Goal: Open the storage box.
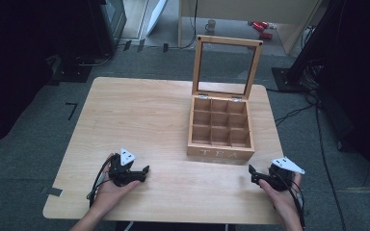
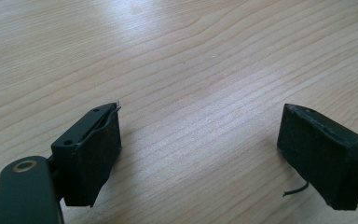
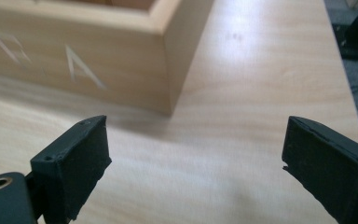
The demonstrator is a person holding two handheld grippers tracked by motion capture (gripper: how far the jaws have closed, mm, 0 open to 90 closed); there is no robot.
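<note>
- The left gripper (image 1: 143,172) and right gripper (image 1: 251,174) are resting near the desk's (image 1: 139,115) front edge, fingers spread, pinching nothing.
- The open nine-compartment wooden tea box (image 1: 220,154) is standing just beyond the right gripper, lid (image 1: 227,67) upright.

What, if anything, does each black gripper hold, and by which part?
Nothing: the left gripper and right gripper are open above the pale wooden table.

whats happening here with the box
A person holds a two-jaw gripper in each hand, low over a wooden table. The left gripper and right gripper are both open and hold nothing. The wooden tea box stands between them with its glass lid raised, compartments apparently empty. The right gripper is nearest, by its front corner.
</note>
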